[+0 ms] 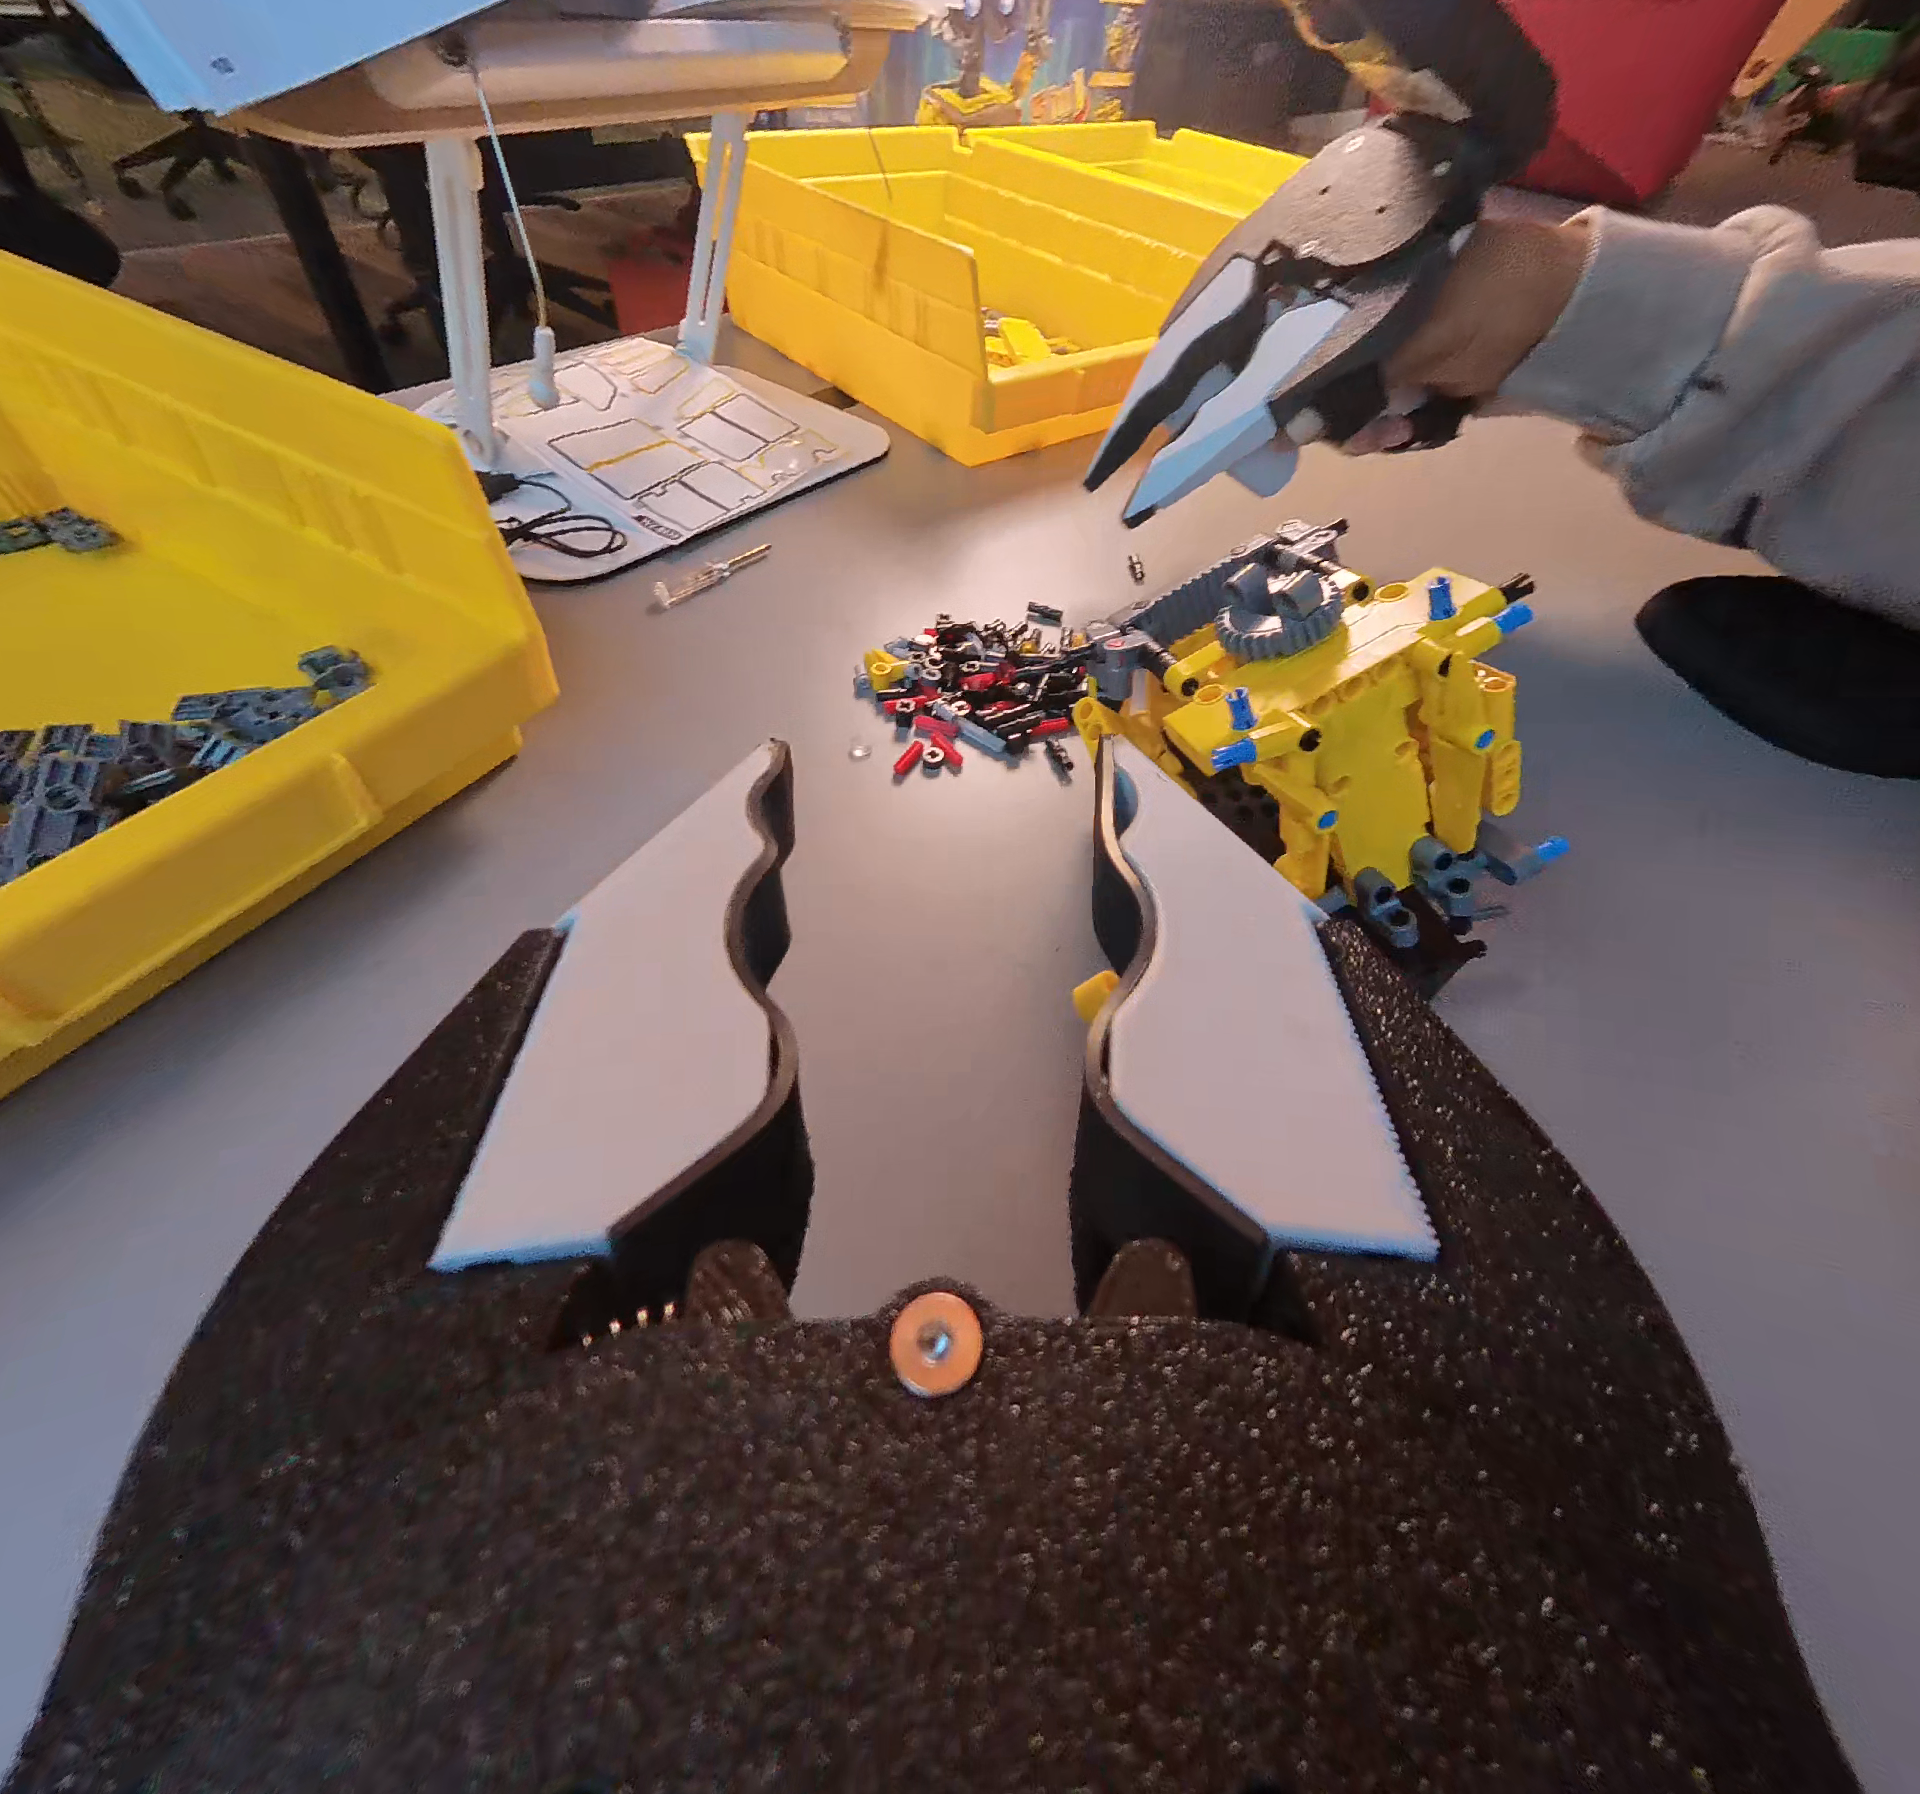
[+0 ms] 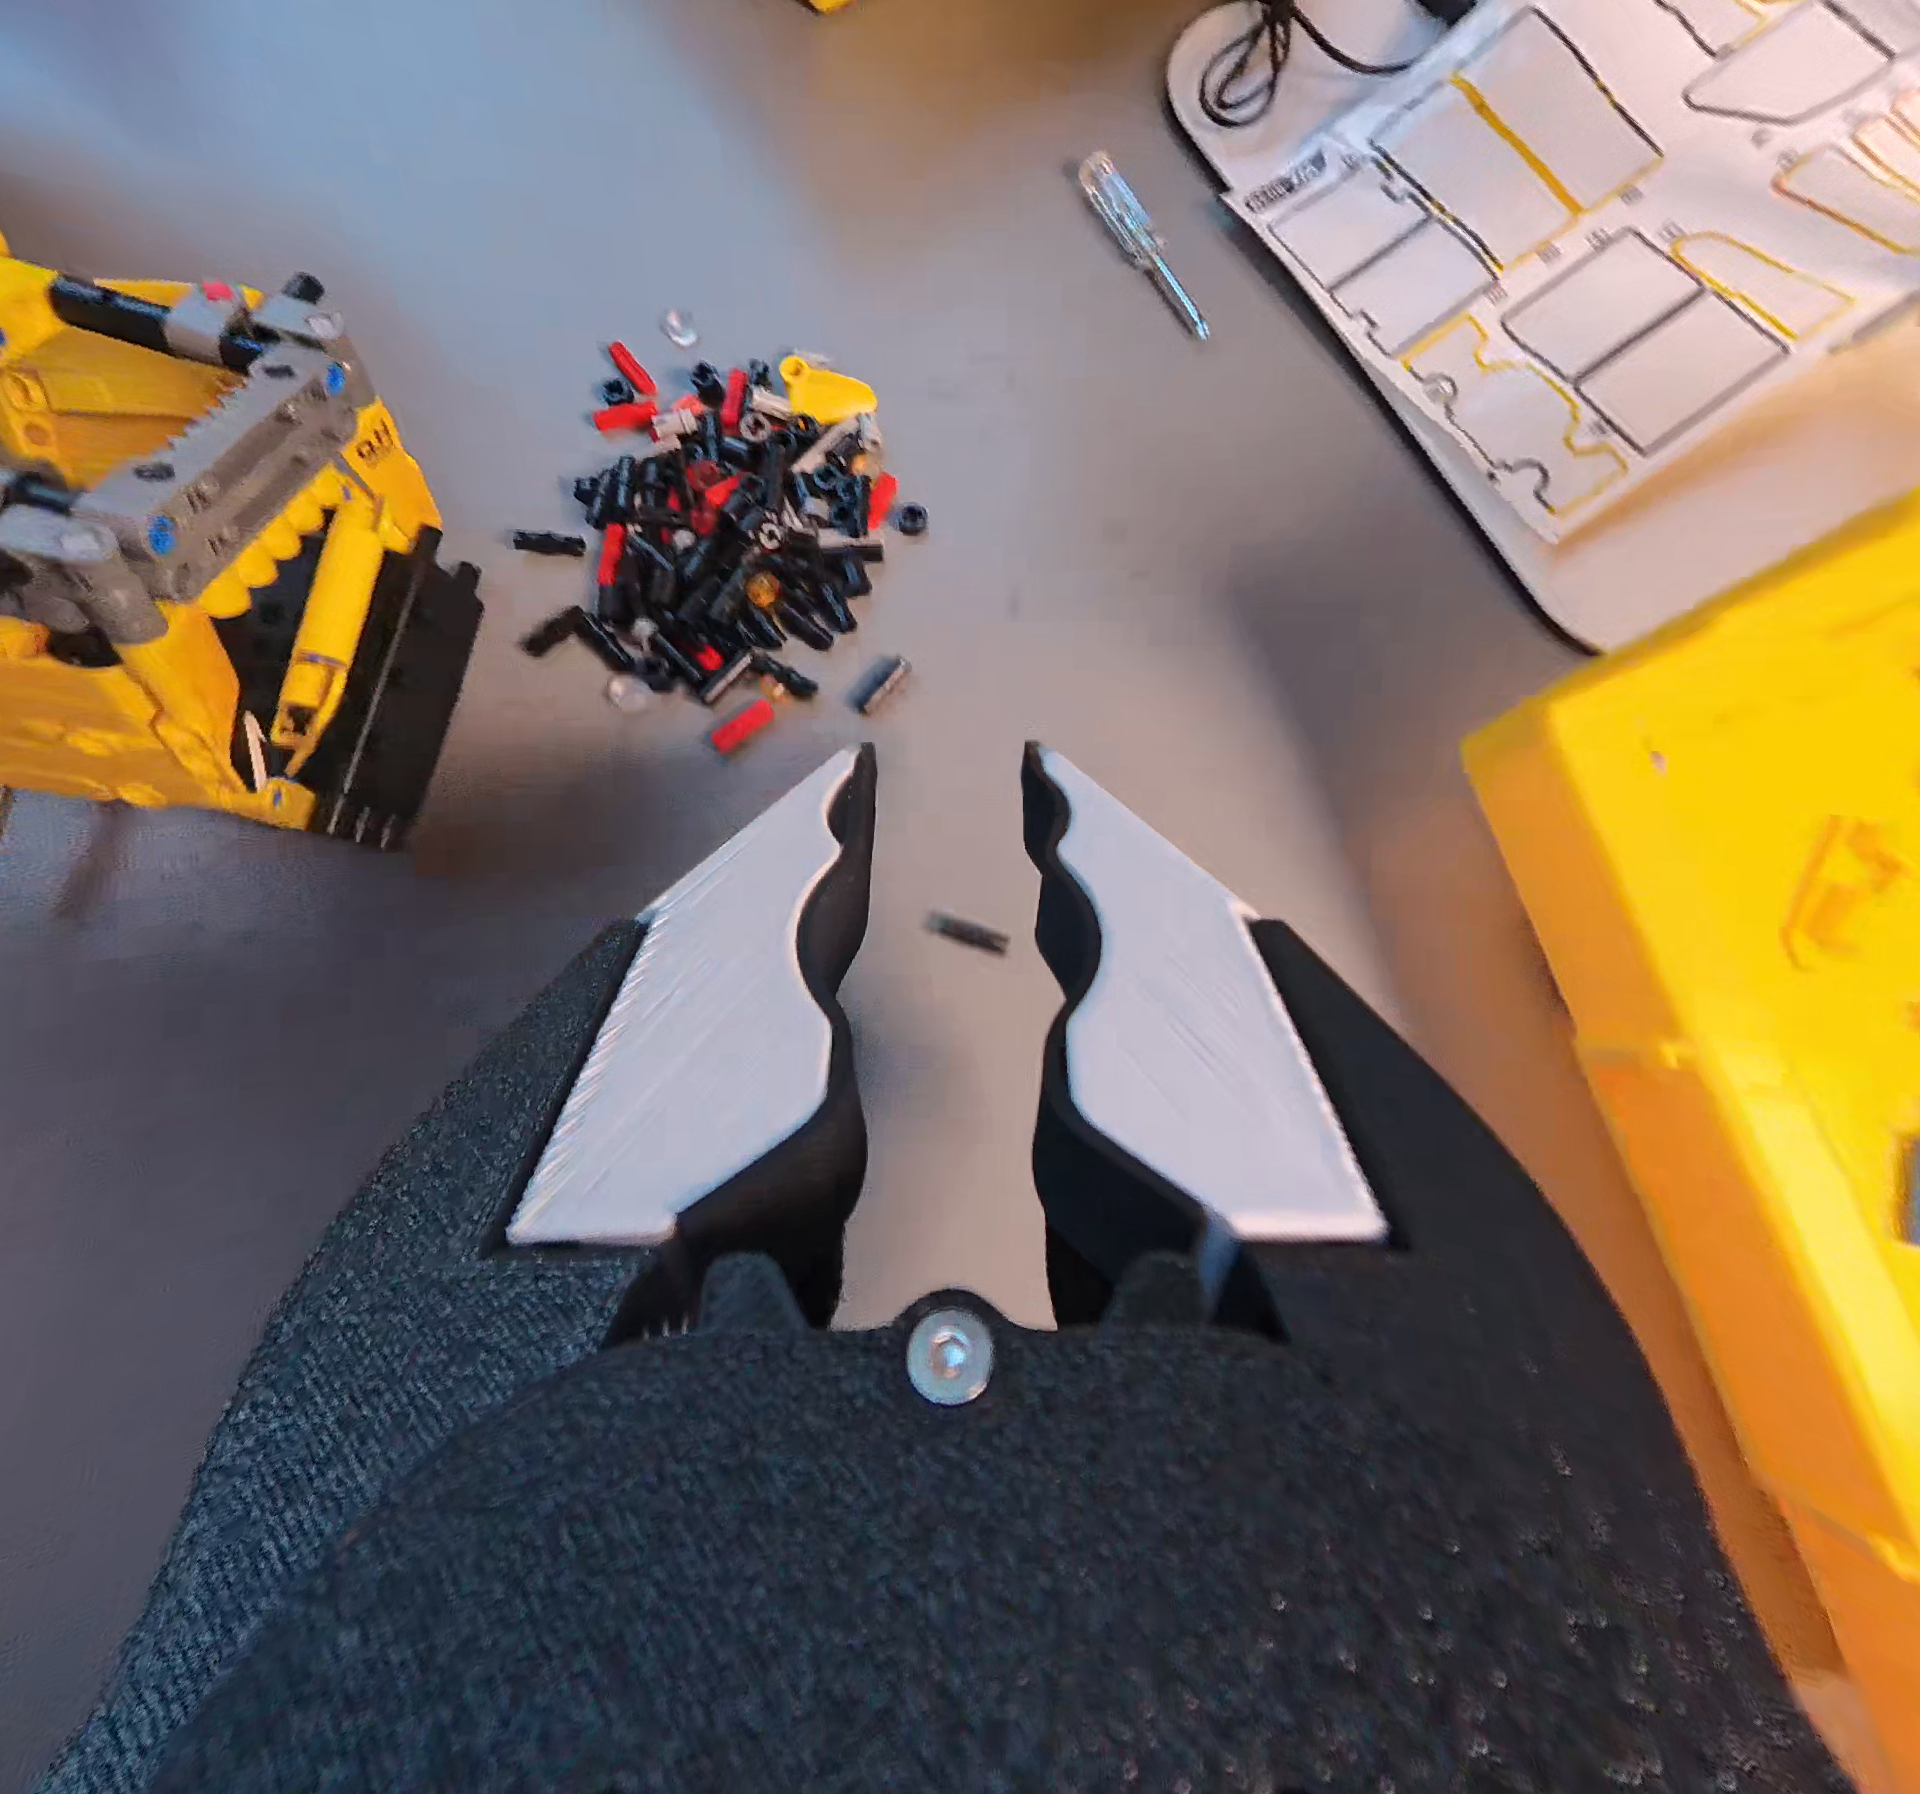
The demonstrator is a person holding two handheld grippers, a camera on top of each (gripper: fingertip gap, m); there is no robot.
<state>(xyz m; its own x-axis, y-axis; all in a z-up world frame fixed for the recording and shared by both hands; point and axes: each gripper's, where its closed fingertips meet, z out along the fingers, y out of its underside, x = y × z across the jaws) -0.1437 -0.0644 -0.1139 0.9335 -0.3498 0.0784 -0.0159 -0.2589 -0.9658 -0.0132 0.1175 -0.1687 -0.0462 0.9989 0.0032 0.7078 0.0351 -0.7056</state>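
Both jaws of the left gripper gape just beside the yellow brick model; the right gripper, empty and parted, hangs above a loose black pin; a careless sweep might scatter the parts pile.

Two matching black-and-white hand-held grippers, one held by a grey-sleeved arm.

Left hand-held gripper and right hand-held gripper each have a speckled black, grainy body, two white-faced fingers with wavy black inner edges, and a silver screw centred behind the fingers. A light grey sleeve covers the arm behind the right one.
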